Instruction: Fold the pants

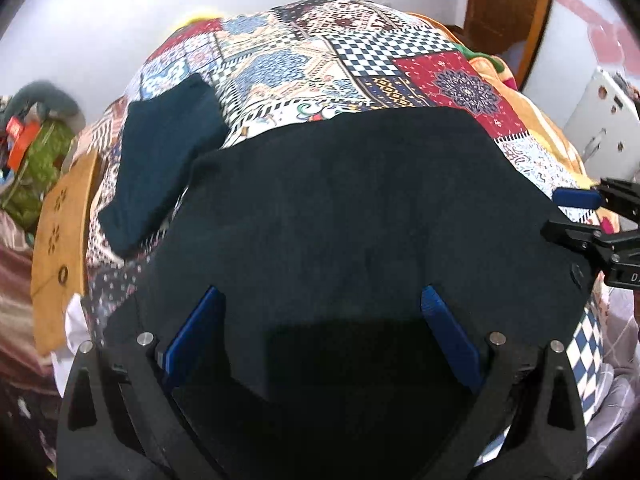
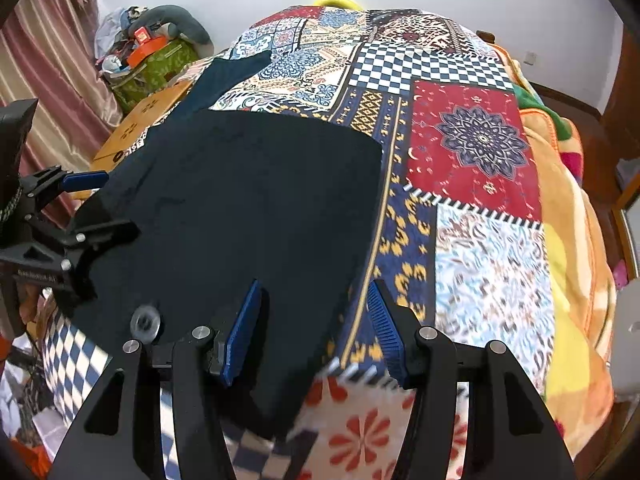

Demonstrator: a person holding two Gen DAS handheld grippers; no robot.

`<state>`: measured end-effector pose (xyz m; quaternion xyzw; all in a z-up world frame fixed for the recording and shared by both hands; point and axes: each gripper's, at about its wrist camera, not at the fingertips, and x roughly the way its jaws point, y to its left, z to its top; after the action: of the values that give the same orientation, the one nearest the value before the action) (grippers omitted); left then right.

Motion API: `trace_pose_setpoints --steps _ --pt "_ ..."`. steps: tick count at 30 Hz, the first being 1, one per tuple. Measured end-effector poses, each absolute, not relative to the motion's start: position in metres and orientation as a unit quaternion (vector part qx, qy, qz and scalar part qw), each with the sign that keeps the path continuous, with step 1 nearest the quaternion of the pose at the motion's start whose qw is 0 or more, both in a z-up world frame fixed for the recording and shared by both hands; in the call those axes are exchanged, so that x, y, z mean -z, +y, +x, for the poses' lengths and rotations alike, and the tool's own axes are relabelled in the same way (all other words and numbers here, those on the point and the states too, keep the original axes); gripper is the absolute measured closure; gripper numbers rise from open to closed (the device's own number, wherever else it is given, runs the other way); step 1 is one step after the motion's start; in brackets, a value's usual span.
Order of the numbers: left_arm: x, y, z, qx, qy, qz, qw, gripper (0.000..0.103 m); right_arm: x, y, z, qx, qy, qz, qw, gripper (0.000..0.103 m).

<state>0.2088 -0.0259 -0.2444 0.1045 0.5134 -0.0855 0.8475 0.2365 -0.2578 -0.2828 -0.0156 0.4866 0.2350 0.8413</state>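
The dark navy pants [image 1: 352,208] lie spread flat on a bed with a patchwork cover [image 1: 360,64]. One leg end [image 1: 160,160] reaches up to the far left. My left gripper [image 1: 322,304] is open and hovers over the near part of the pants, fingers wide apart. My right gripper [image 2: 314,300] is open above the pants' right edge [image 2: 372,208], the left pad over the cloth and the right pad over the cover. Each gripper shows at the side of the other's view: the right one [image 1: 576,216] and the left one [image 2: 96,204].
A yellow-orange blanket [image 2: 576,240] lies along the bed's right side. A cardboard box [image 1: 60,240] and a green bag with clutter [image 2: 156,60] stand to the left of the bed. A wooden door [image 1: 508,4] is at the far right, with a white wall behind.
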Motion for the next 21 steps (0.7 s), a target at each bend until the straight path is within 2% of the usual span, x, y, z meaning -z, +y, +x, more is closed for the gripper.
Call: trace_pose_setpoints --steps 6,10,21 --pt "0.231 -0.008 0.194 0.058 0.505 0.083 0.857 0.002 0.269 -0.258 0.228 -0.223 0.480 -0.025 0.848 0.051" --pt "0.216 0.012 0.184 0.028 0.487 0.065 0.870 0.002 0.246 -0.252 0.229 -0.229 0.448 -0.021 0.864 0.051" --pt "0.186 0.106 0.147 -0.059 0.450 -0.027 0.891 0.002 0.199 -0.184 0.227 -0.299 0.379 -0.061 0.874 0.051"
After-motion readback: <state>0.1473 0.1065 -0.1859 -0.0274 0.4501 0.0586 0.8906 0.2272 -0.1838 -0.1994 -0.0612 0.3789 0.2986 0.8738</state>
